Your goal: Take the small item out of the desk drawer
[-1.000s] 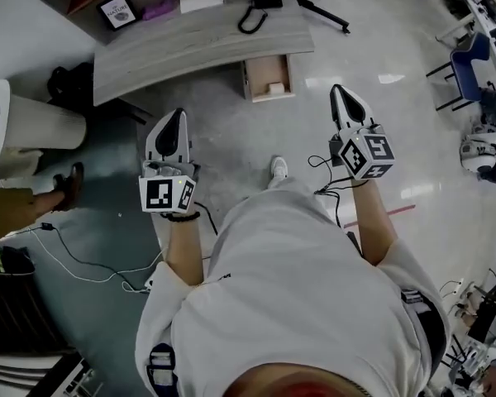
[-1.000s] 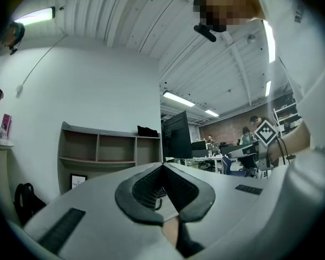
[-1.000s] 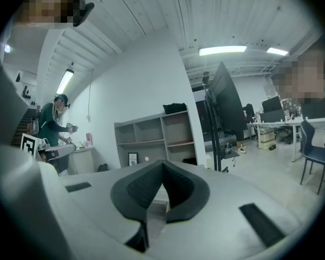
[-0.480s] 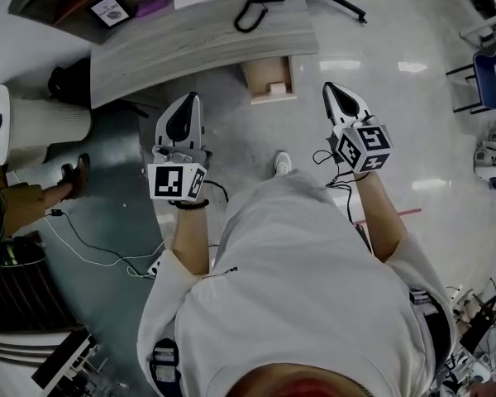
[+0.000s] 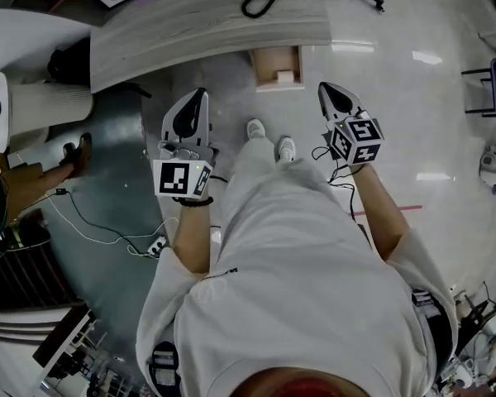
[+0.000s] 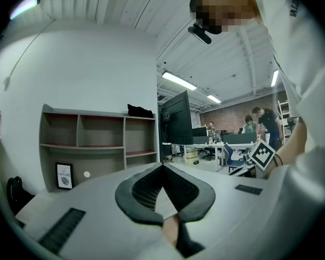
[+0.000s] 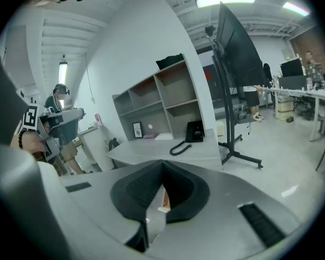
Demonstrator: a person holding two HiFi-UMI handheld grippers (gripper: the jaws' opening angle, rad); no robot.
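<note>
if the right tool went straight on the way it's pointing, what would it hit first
Most likely the front edge of the desk, just beside the open drawer. The shut right tool aims there. Depth is unclear, so it might enter the drawer instead.

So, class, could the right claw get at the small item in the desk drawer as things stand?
Probably yes: the drawer stands open, the small item lies uncovered, nothing blocks the right claw, though it is shut.

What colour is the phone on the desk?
The phone is black; the right gripper view shows it best.
</note>
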